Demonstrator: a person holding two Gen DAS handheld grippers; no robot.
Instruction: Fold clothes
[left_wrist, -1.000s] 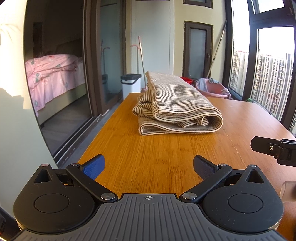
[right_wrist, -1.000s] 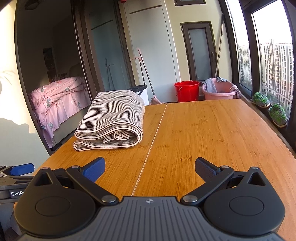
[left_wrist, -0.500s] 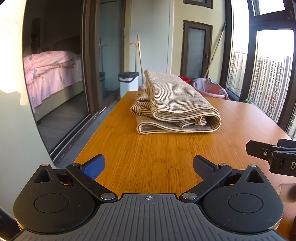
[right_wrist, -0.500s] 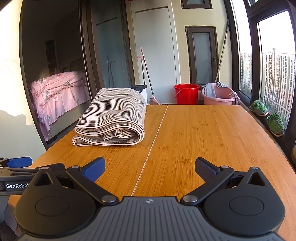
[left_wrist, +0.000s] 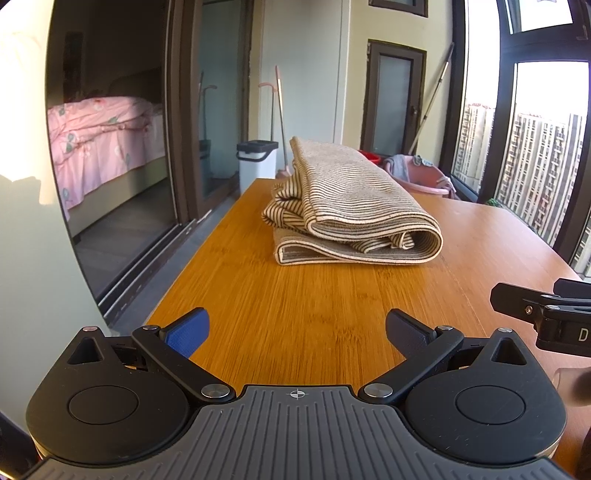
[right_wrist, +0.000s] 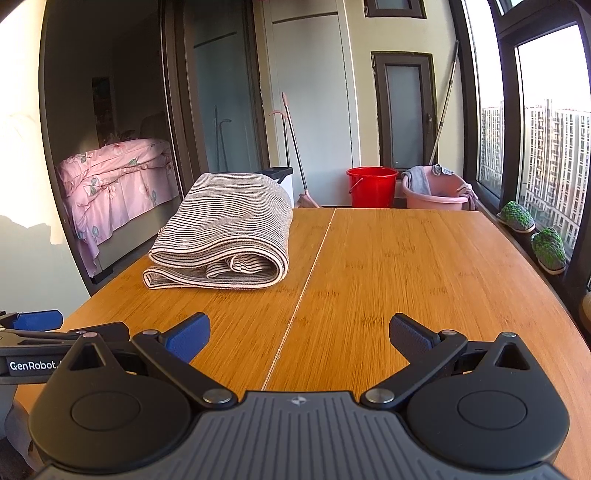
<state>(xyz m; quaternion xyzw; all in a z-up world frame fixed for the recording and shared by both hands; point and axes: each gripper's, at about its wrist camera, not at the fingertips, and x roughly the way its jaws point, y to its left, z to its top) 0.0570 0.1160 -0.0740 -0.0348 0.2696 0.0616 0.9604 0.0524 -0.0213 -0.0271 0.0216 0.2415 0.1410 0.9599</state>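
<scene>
"genrobot" label on left tongs (right_wrist: 33, 325)

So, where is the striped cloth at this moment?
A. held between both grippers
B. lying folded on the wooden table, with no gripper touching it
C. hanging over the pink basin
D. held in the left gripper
B: the striped cloth lies folded on the wooden table, and the left gripper and right gripper are both open, well short of it.
</scene>
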